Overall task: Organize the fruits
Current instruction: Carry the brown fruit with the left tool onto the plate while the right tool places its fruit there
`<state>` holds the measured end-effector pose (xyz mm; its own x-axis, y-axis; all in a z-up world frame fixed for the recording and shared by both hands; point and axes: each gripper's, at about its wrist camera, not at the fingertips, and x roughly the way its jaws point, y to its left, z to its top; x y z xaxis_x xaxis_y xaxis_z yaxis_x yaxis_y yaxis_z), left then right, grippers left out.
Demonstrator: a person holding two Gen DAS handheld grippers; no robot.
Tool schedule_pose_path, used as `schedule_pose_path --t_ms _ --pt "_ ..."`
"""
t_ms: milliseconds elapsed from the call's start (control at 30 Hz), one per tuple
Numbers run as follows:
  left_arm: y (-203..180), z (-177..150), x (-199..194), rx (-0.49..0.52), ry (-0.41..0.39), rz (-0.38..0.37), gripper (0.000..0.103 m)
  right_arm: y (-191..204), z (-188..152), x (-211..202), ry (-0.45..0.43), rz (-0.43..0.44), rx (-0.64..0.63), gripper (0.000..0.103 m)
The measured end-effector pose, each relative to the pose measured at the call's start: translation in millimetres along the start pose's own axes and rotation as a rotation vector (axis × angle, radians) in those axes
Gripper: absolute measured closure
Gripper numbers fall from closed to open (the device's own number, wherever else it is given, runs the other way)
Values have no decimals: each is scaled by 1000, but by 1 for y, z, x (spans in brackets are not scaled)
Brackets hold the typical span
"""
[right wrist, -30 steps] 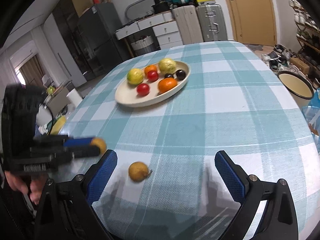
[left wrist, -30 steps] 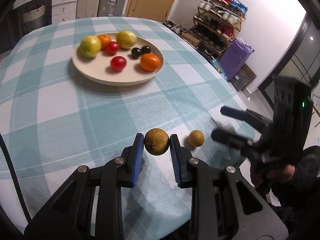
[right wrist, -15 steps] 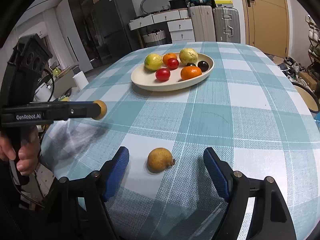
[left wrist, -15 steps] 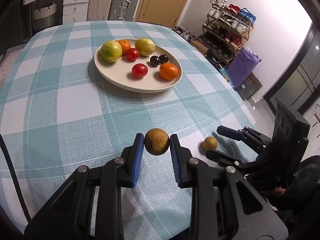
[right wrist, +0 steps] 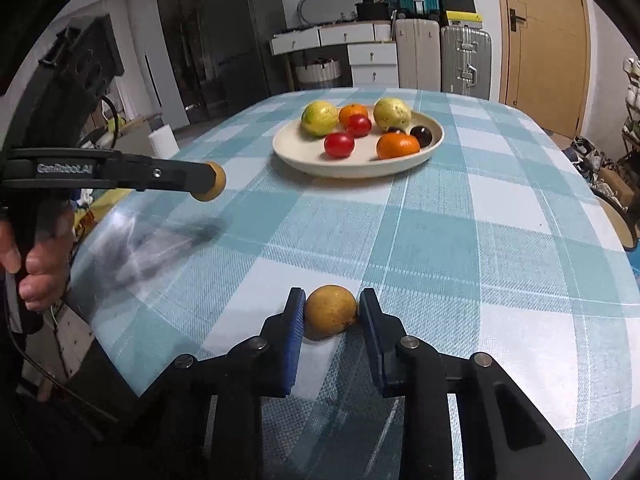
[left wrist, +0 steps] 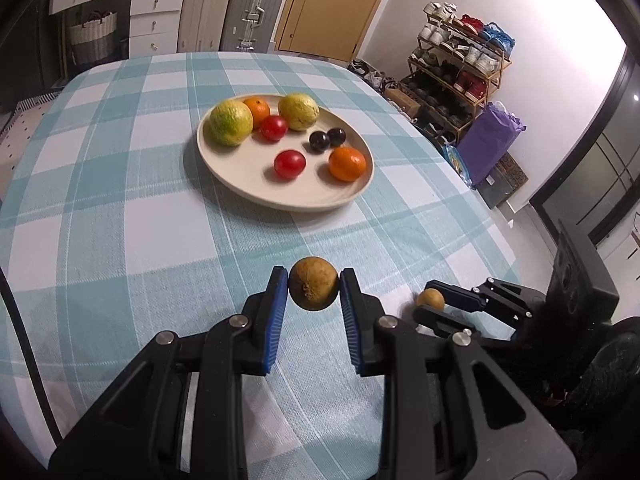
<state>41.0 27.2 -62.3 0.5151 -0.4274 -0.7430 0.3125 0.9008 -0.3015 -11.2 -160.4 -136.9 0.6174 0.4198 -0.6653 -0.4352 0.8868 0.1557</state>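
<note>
The left hand-held gripper [left wrist: 313,285] pinches a round brown fruit [left wrist: 313,283] between its blue pads, clear of the worktop [left wrist: 120,220]; its shadow lies on the checked cloth below. In the right wrist view the same tool reaches in from the left side, the fruit at its tip, with a hand [right wrist: 38,264] on the grip.

The right hand-held gripper [right wrist: 330,312] has come down to its narrowest setting, and both pads touch a yellowish fruit [right wrist: 330,311] that sits on the cloth directly between them. The fruit rests on the worktop near its front edge. In the left wrist view this fruit shows just to the right of the left tool, at the tip of the right one.

Well ahead of both tools stands a cream plate [right wrist: 304,156]. It carries two yellow-green fruits, two oranges, two red tomatoes and two dark plums.

Beyond the worktop stand suitcases [right wrist: 464,58] and white drawers, with a shoe rack [left wrist: 460,64] to the right of the left tool.
</note>
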Motion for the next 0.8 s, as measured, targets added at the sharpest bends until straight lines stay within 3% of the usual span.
schedule_pose_path --t_ms 433,533,800 --pt "10 56 14 -51 -47 24 79 -24 51 -4 -85 124 105 74" --pt "8 71 22 -36 -61 61 79 -31 67 -1 -101 123 110 74" --pt "5 109 53 -44 -45 39 79 -50 103 16 -103 128 122 74"
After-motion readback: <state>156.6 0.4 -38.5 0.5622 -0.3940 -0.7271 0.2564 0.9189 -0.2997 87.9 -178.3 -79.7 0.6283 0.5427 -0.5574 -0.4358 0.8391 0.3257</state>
